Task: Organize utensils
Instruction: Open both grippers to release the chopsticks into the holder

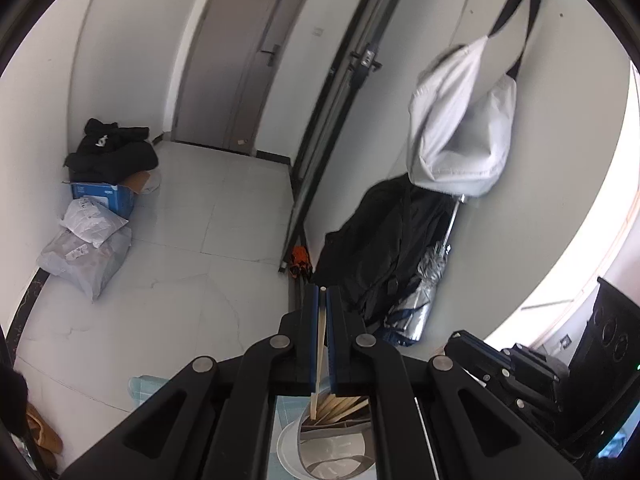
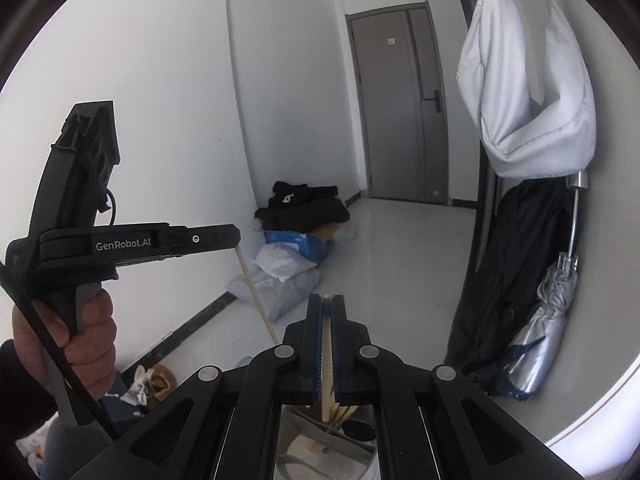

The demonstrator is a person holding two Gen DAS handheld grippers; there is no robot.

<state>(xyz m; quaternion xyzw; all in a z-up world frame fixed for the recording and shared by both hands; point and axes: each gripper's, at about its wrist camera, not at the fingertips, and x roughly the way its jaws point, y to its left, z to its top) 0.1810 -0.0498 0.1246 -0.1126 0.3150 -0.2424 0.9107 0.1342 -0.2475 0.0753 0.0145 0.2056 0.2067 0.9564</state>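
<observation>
1. I'm holding one wooden chopstick (image 1: 322, 322) pinched in the left gripper (image 1: 322, 294), its lower end hanging over the steel holder (image 1: 294, 446) below.
2. I'm clamping a second chopstick (image 2: 327, 354) in the right gripper (image 2: 327, 300), also above that holder, where more sticks (image 1: 340, 404) are leaning.
3. I'm gripping near the tips, so either stick could pivot and miss the holder's rim.
4. The left hand (image 2: 86, 332) is working close beside the right; the grippers could collide.

You hold pale bare-wood chopsticks (image 1: 322, 344) between matt black plastic grippers (image 1: 322, 300), glossy white floor tiles (image 1: 208, 240) at ten o'clock, soft white cloth bag (image 1: 460, 128) at two, crinkled silver foil-like umbrella (image 2: 540, 328) at four.
</observation>
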